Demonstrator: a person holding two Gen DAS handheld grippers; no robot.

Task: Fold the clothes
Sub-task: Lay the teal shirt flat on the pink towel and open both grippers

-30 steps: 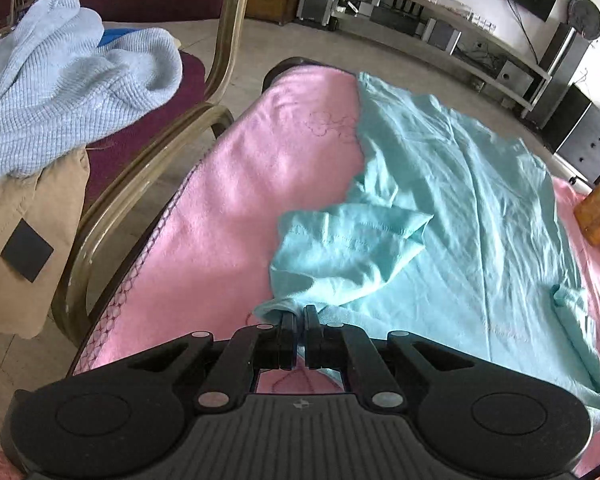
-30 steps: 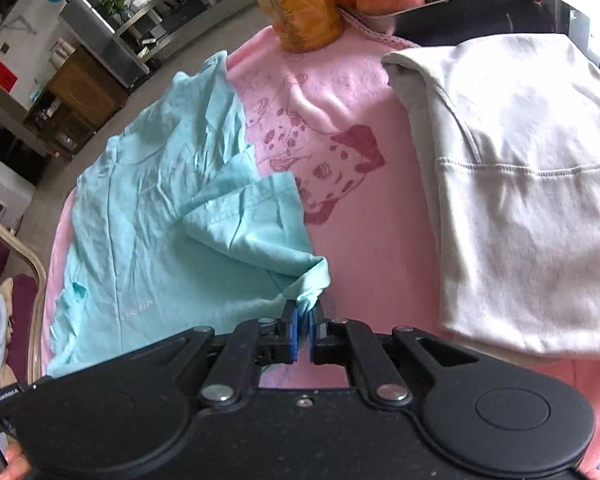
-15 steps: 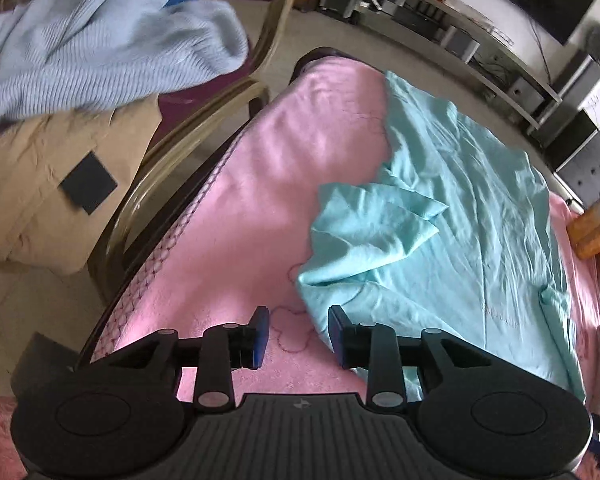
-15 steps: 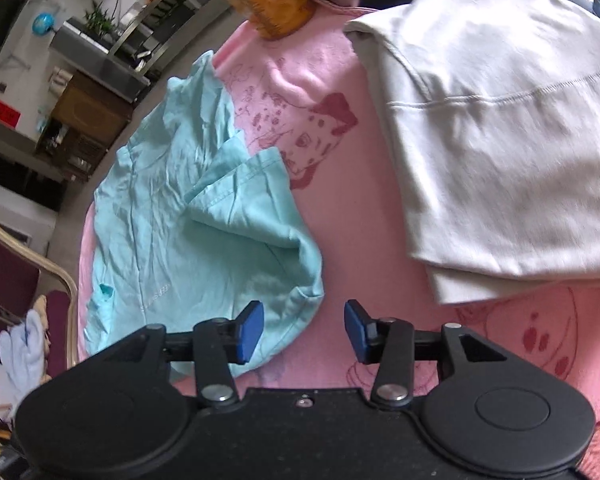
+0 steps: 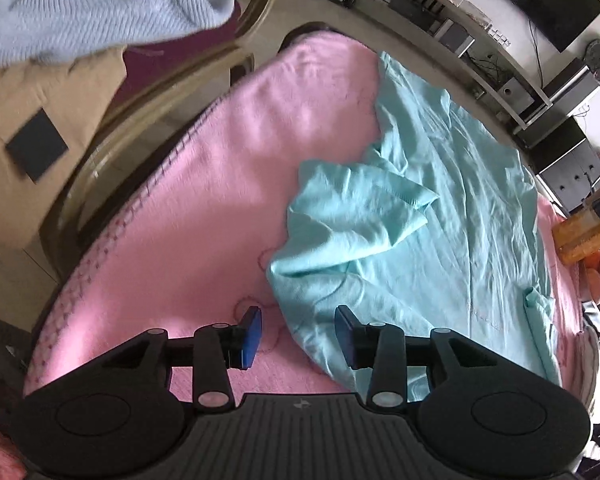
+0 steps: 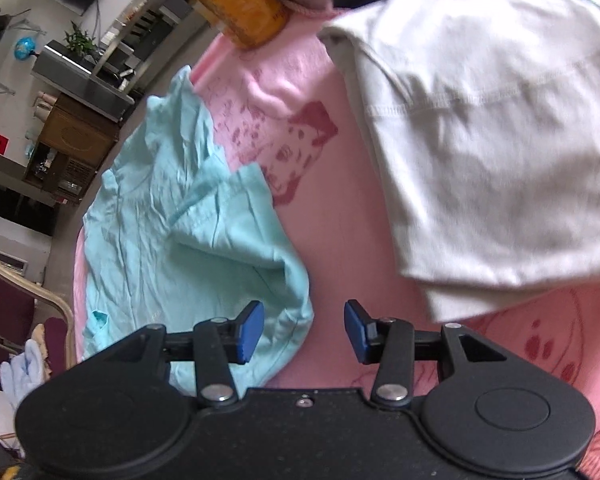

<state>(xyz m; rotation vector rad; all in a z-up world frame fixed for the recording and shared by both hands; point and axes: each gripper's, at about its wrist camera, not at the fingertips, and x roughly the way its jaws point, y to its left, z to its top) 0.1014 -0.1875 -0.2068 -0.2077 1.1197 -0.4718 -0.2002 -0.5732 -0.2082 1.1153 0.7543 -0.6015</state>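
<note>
A teal T-shirt [image 5: 440, 208] lies spread on a pink blanket [image 5: 204, 208], with its near side flap folded over onto the body. My left gripper [image 5: 298, 322] hovers at the shirt's near edge; its jaws are opening, and the hem lies loose between them, untouched by the blue pads. In the right wrist view the same teal T-shirt [image 6: 188, 232] has its other side folded in. My right gripper [image 6: 304, 316] stands open just over that folded corner, gripping nothing.
A folded white garment [image 6: 500, 140] lies on the blanket to the right. An orange jar [image 6: 240, 4] and fruit stand at the far edge. Beside the table a wooden chair [image 5: 148, 100] holds a light blue sweater [image 5: 100, 4] and a tan garment [image 5: 40, 128].
Both grippers were shut on the teal shirt's edges a second ago. They have let go and opened, and the folded flaps now lie on the shirt. Both views have rolled slightly.
</note>
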